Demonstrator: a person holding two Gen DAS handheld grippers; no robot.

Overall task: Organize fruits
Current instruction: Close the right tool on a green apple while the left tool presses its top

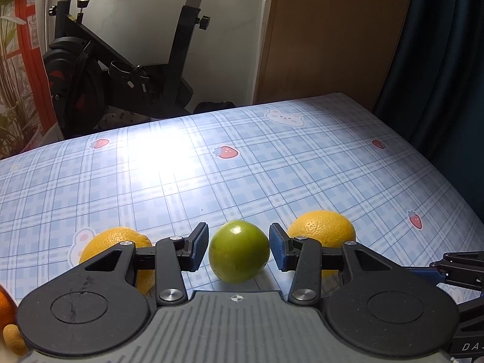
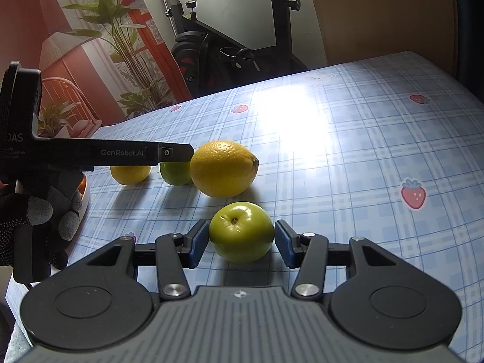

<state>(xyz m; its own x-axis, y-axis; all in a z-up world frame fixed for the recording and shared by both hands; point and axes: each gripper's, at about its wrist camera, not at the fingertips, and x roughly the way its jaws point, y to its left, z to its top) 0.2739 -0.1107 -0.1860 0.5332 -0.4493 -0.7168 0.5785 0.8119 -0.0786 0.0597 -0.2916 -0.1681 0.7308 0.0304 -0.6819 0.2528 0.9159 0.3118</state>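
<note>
Fruits lie scattered on the desk (image 1: 272, 157), which is covered in a blue plaid cloth printed with strawberries and bears. In the left wrist view, the left hand-held gripper (image 1: 239, 249) has a smooth green fruit (image 1: 239, 251) between its blue pads; a narrow gap shows on either side, so the jaws stand partly apart around the fruit without pressing it, and the fruit rests on the cloth. Just behind the left finger sits a yellow-orange citrus (image 1: 118, 242), partly hidden by the gripper's linkage, and just behind the right finger sits a second citrus (image 1: 322, 227).

In the right wrist view, the right hand-held gripper (image 2: 242, 242) flanks a green apple-like fruit (image 2: 242, 231) whose stem dimple faces the camera. The left pad looks to be touching its side and the right pad is at its edge; whether they squeeze it cannot be told. Beyond it lies a large lemon-shaped citrus (image 2: 224, 168), with the other green fruit and a smaller yellow fruit (image 2: 130, 174) farther left.

A gloved hand (image 2: 39, 224) grips the left tool's body at the left edge. An exercise bike (image 1: 121, 60) and a leafy plant (image 2: 121, 39) stand past the desk.
</note>
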